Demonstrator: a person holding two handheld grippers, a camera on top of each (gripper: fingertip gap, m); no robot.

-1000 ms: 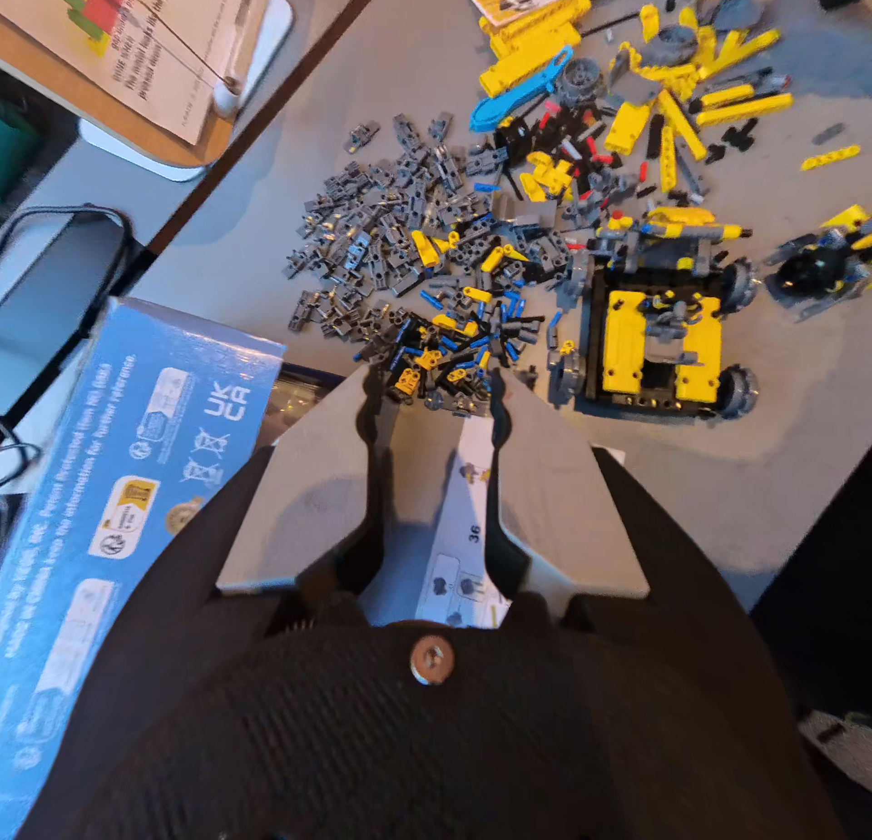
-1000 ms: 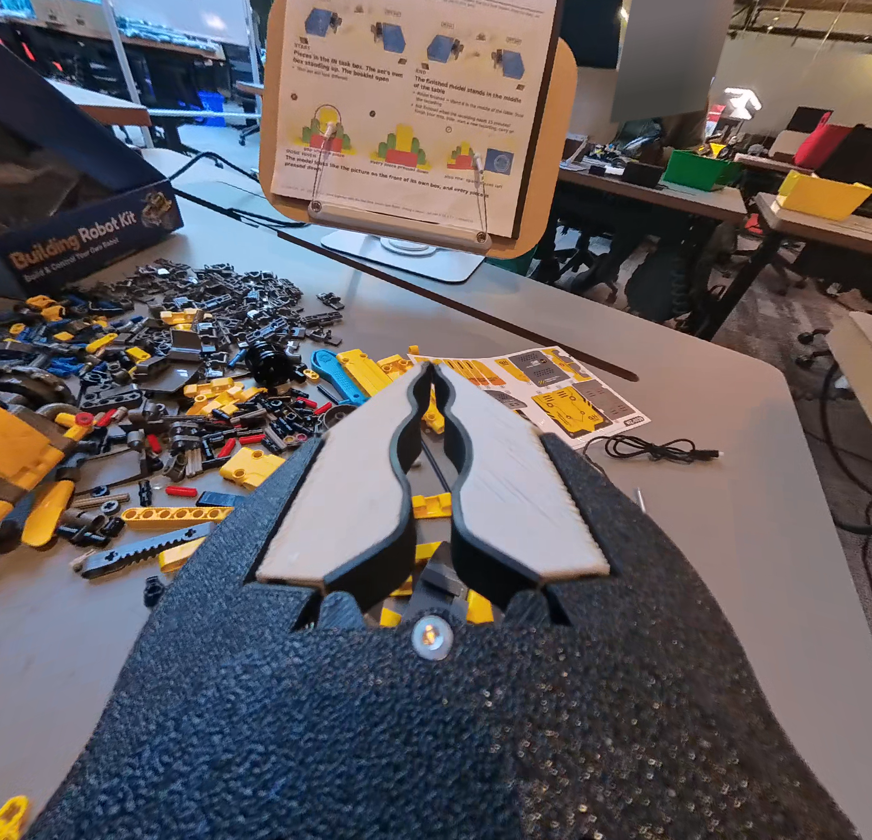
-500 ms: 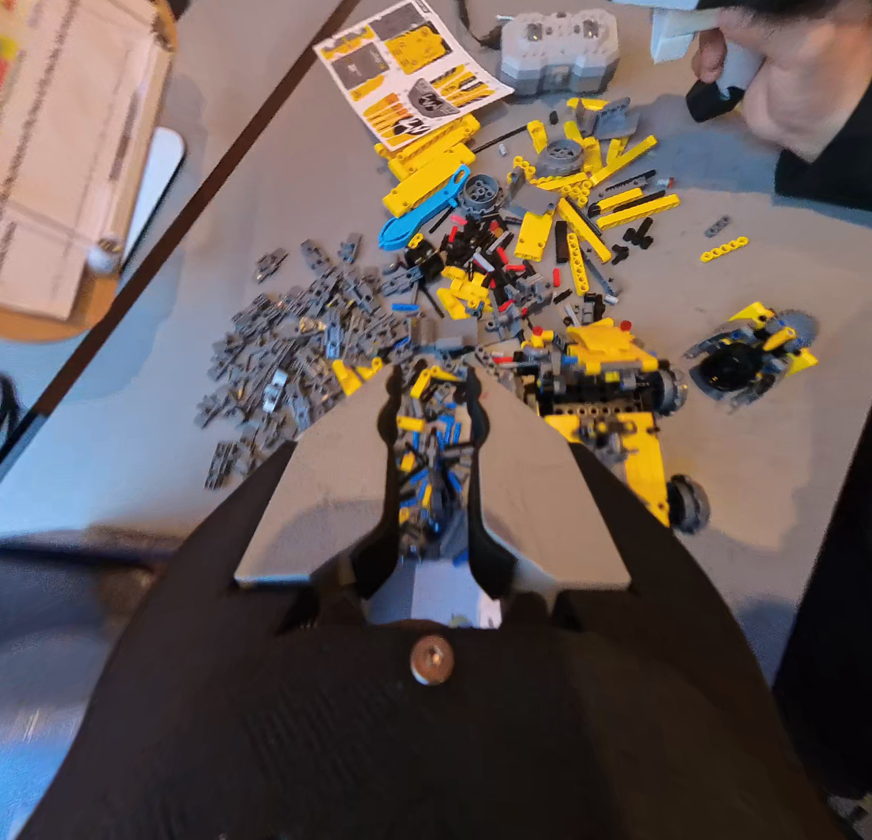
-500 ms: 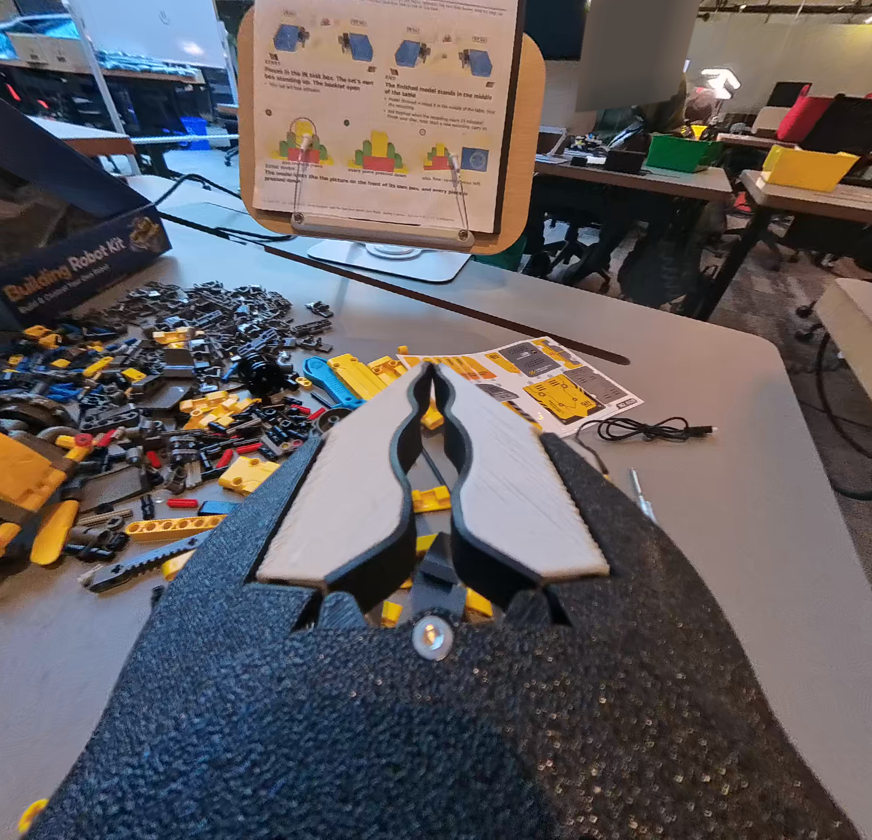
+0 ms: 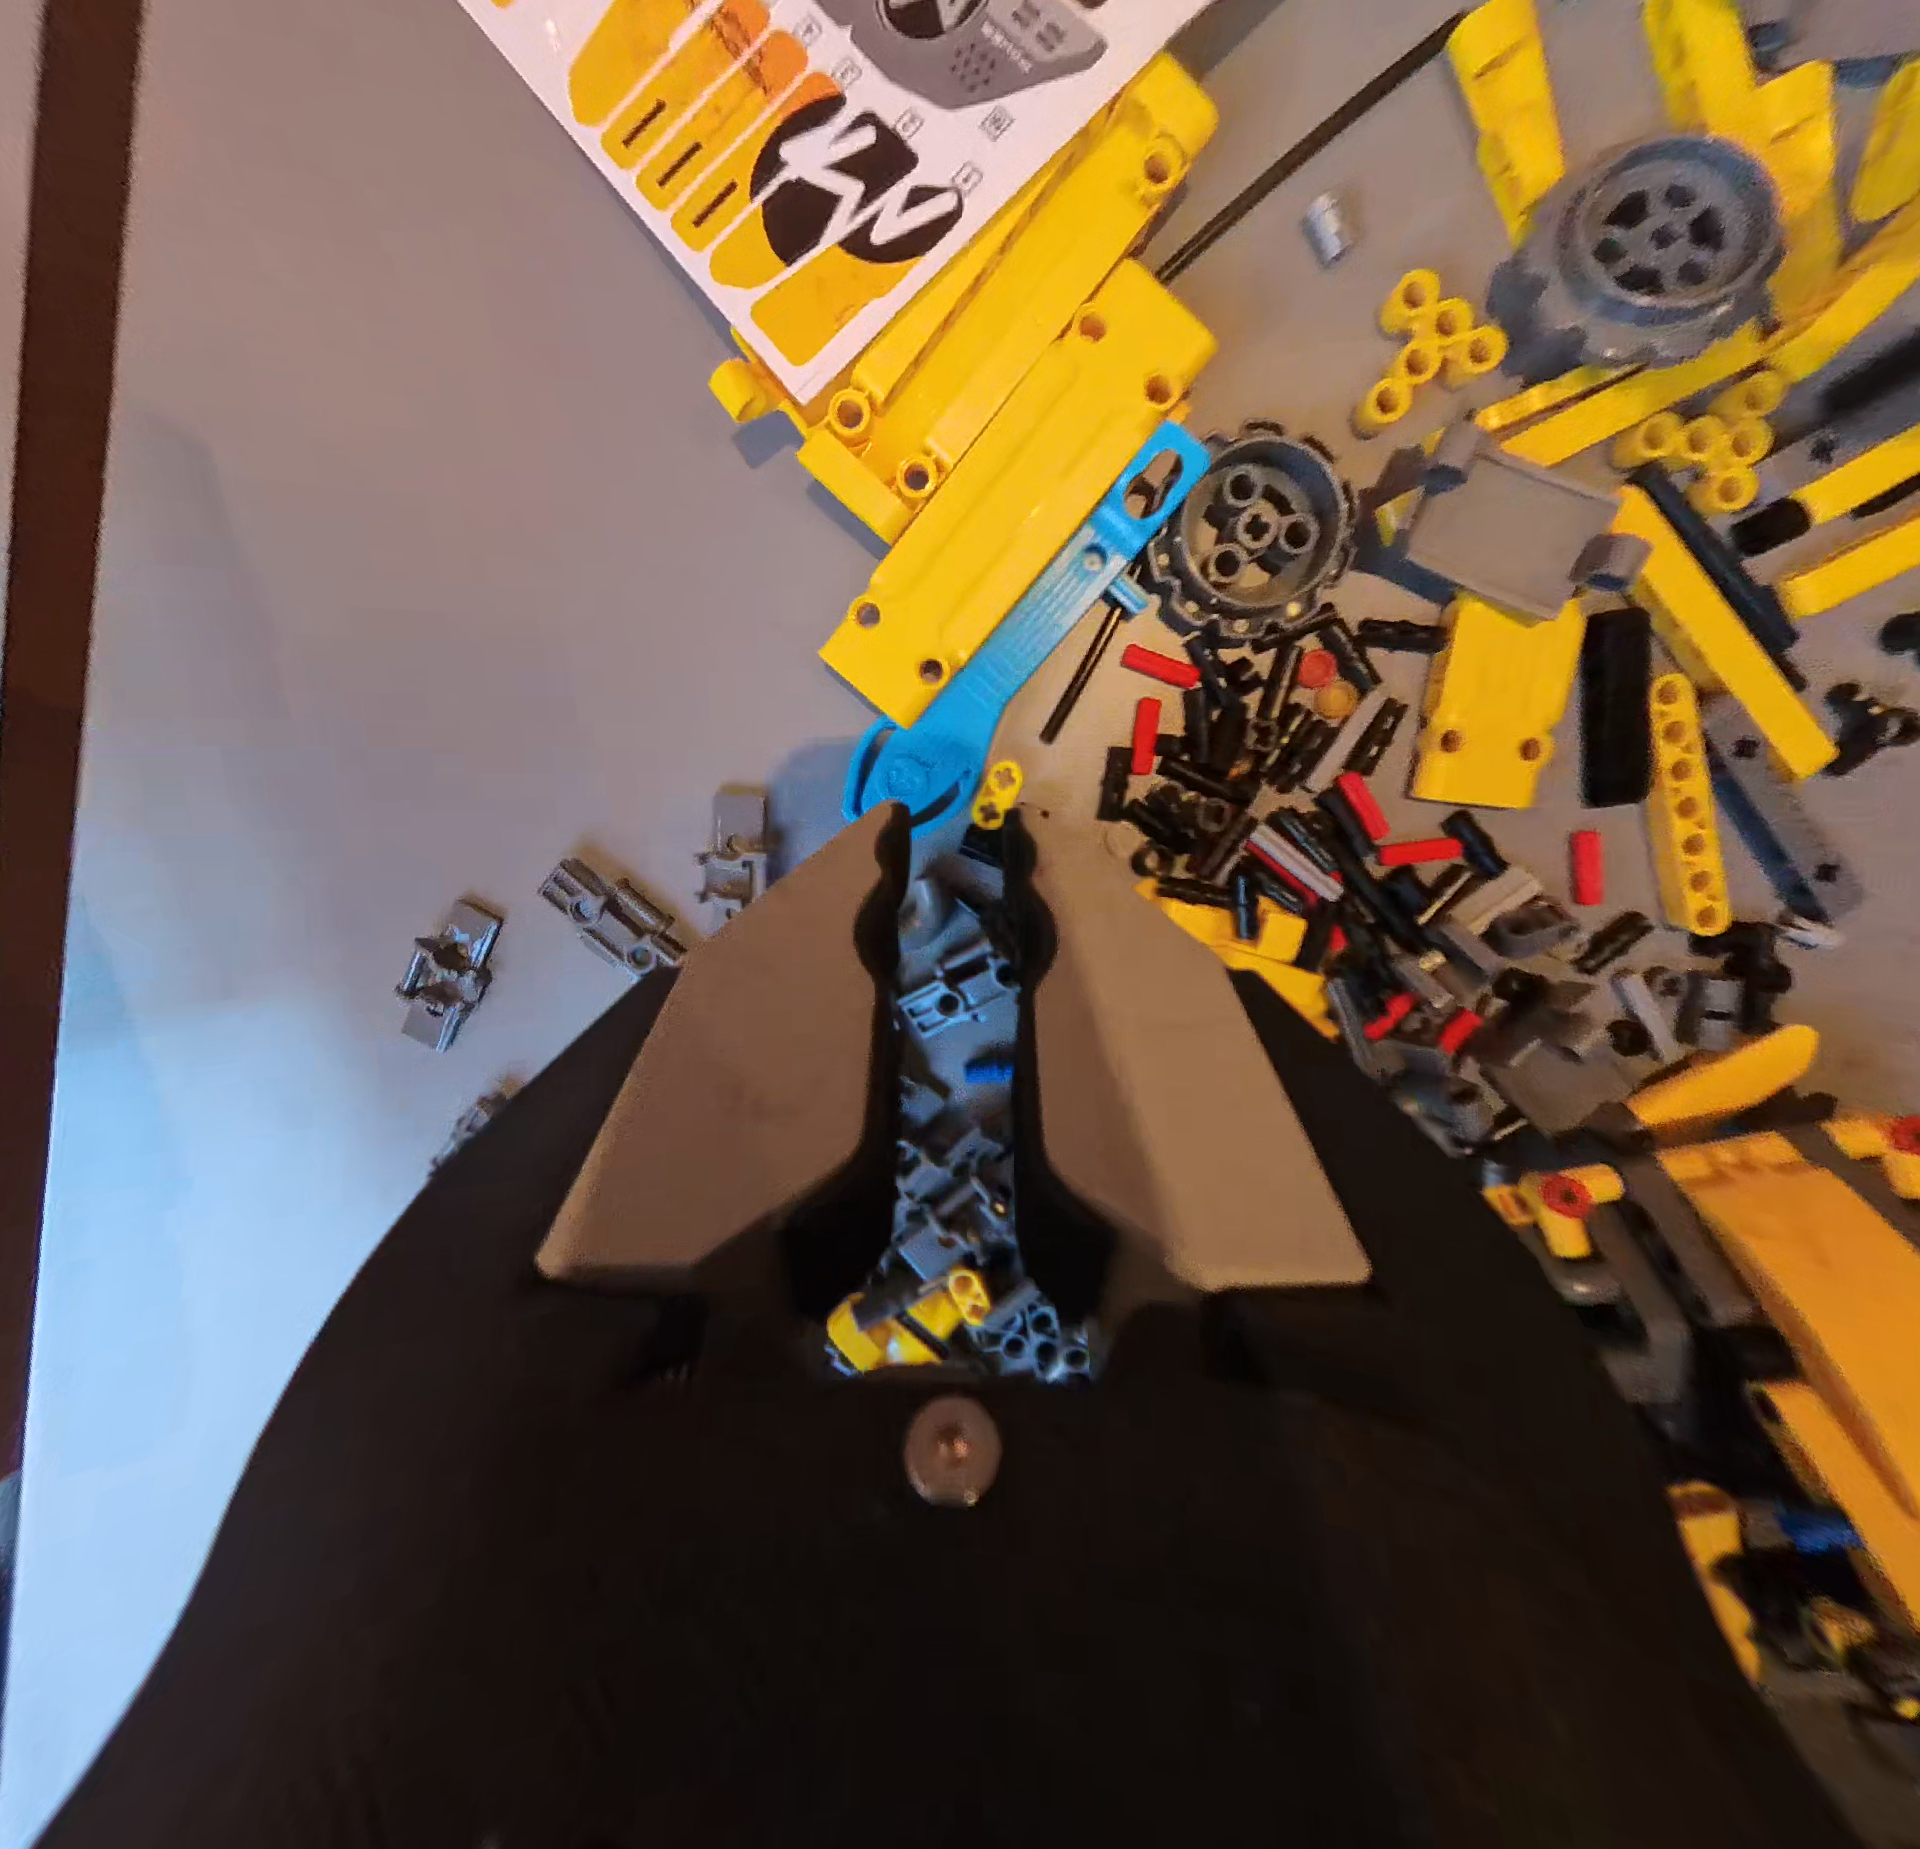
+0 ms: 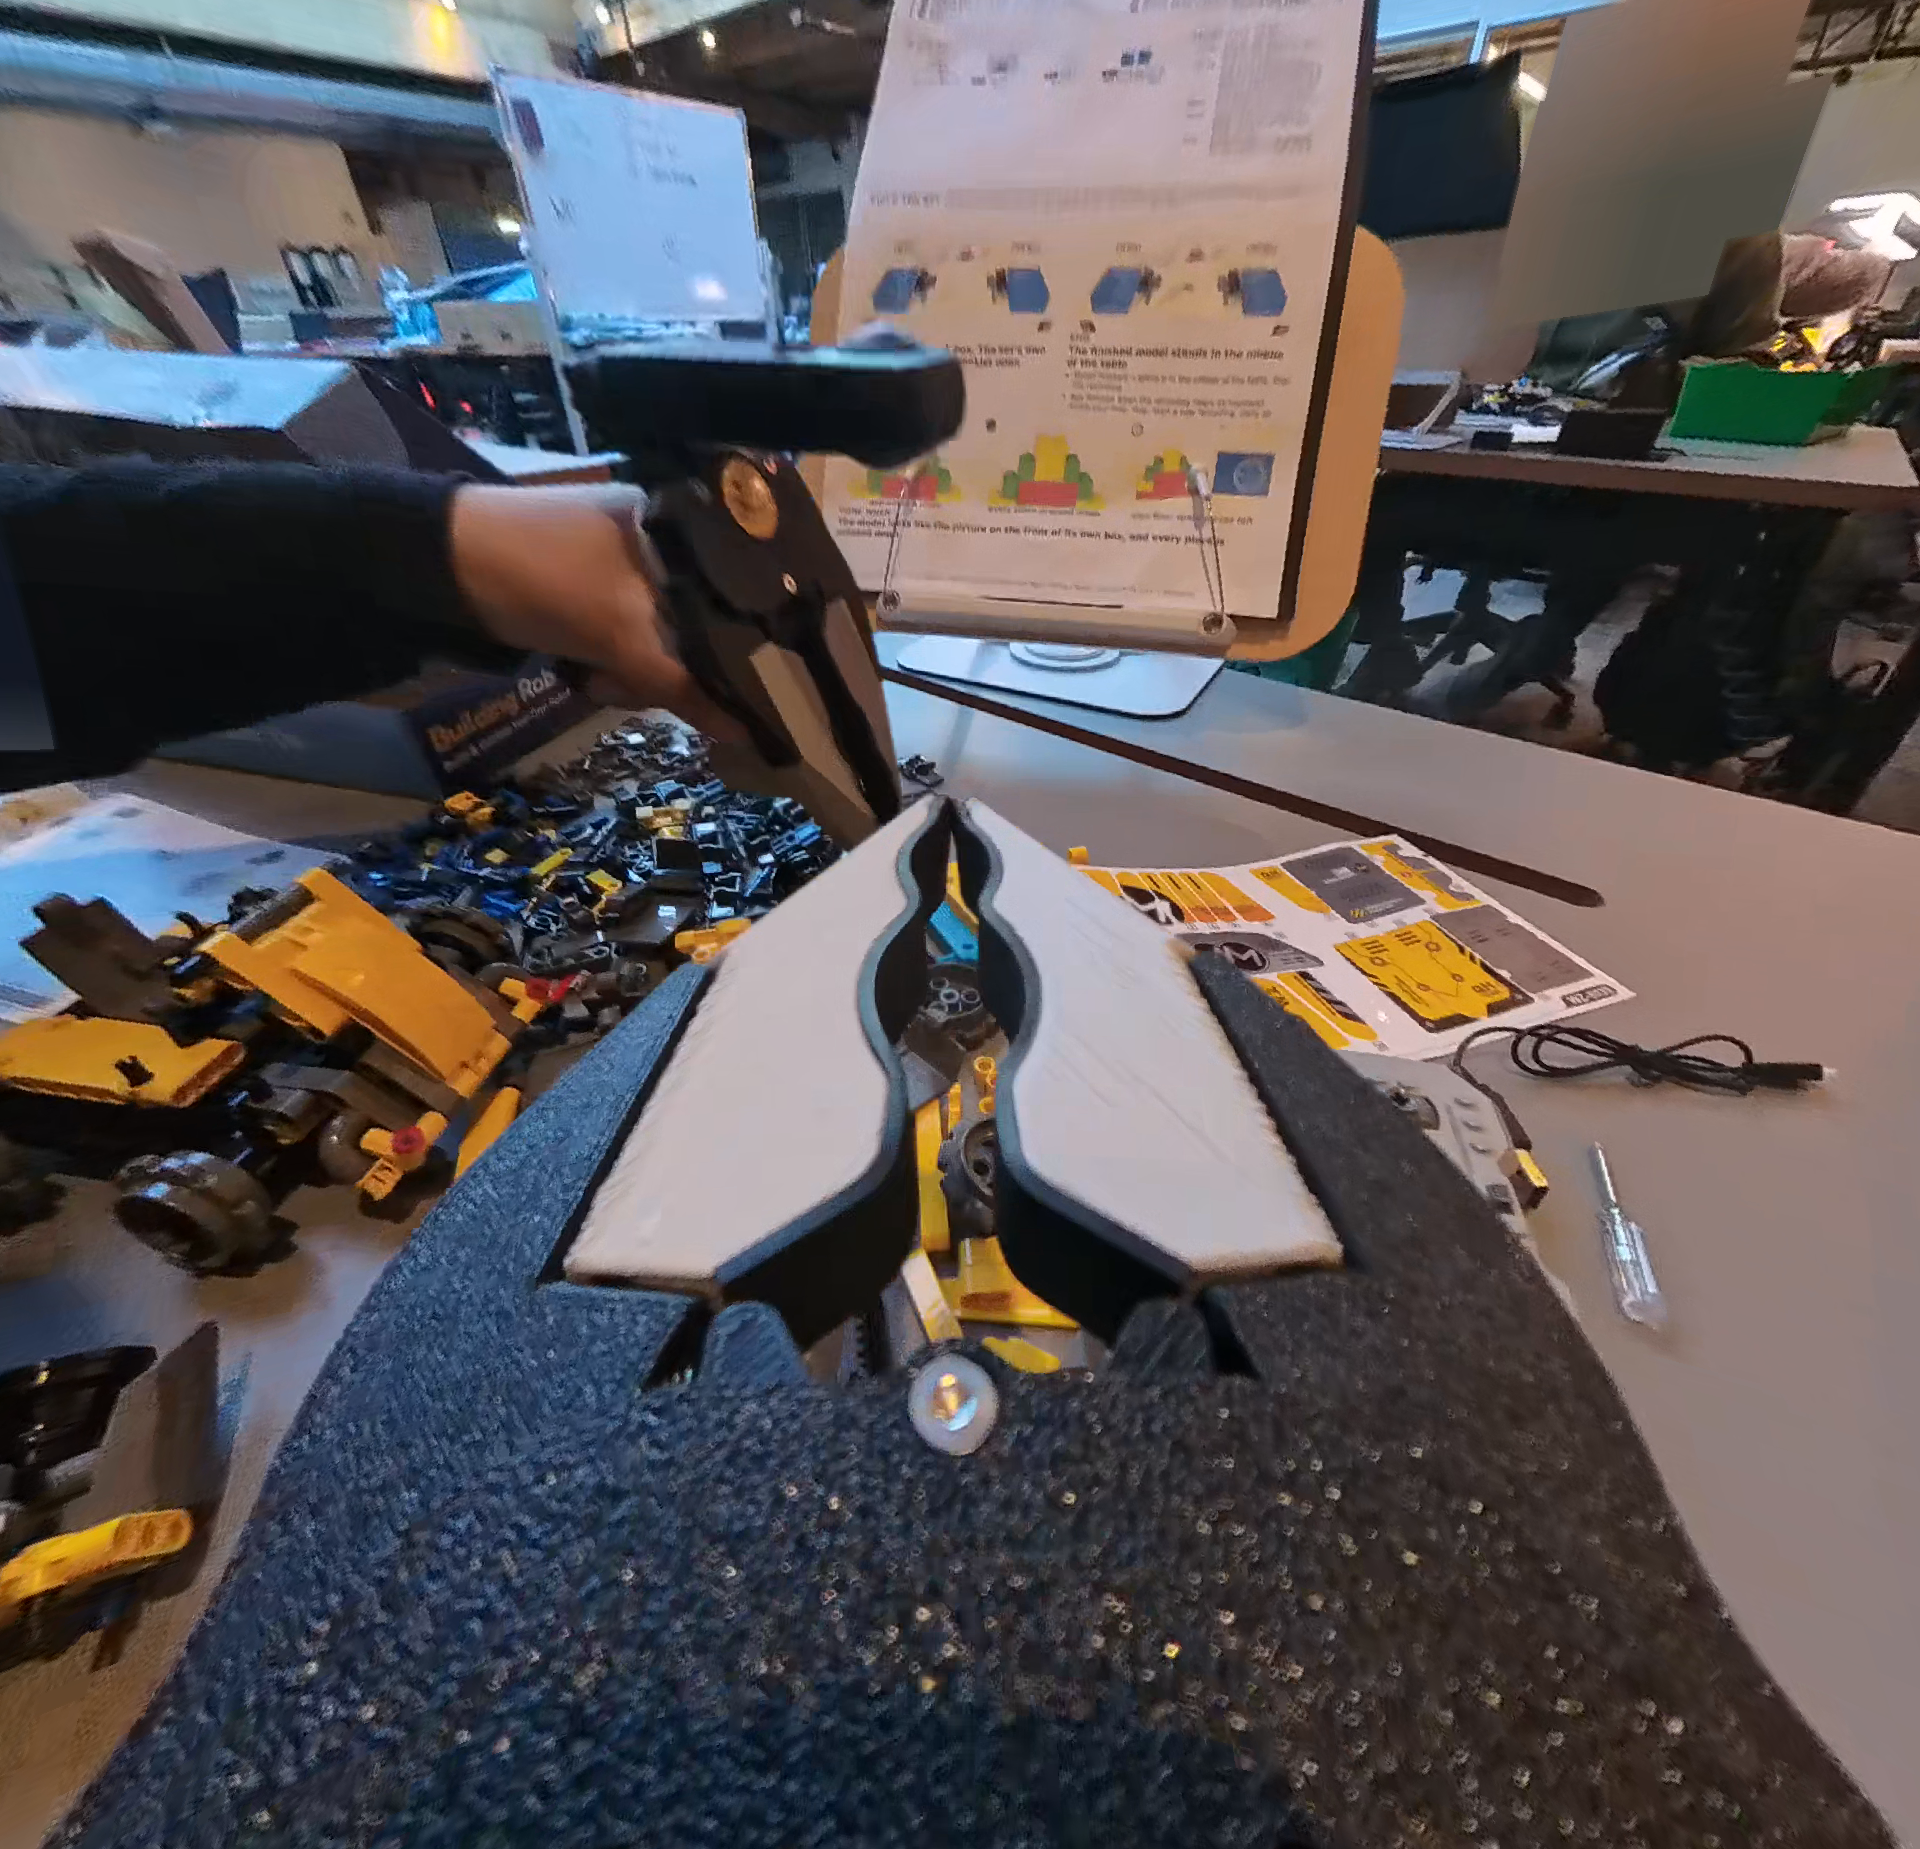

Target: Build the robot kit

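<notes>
My left gripper [image 5: 951,828] is hovering, parted, over grey connector pieces [image 5: 951,999], its tips beside the blue tool [image 5: 1023,646]; my right gripper [image 6: 951,812] is staying closed, empty.

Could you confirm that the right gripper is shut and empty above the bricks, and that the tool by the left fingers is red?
Not quite: the tool is blue, as the left wrist view shows. The right gripper is indeed shut and empty above the bricks.

Loose building-kit parts strewn across a grey table [image 5: 364,573].
A sticker sheet [image 5: 831,85] overlaps yellow panels [image 5: 1029,469], with a blue separator tool [image 5: 1029,646] and a grey gear wheel [image 5: 1252,532] beside them. A half-built yellow vehicle [image 6: 260,1020], black cable [image 6: 1642,1056], small screwdriver [image 6: 1626,1243] and propped instruction sheet [image 6: 1101,272] also show.
</notes>
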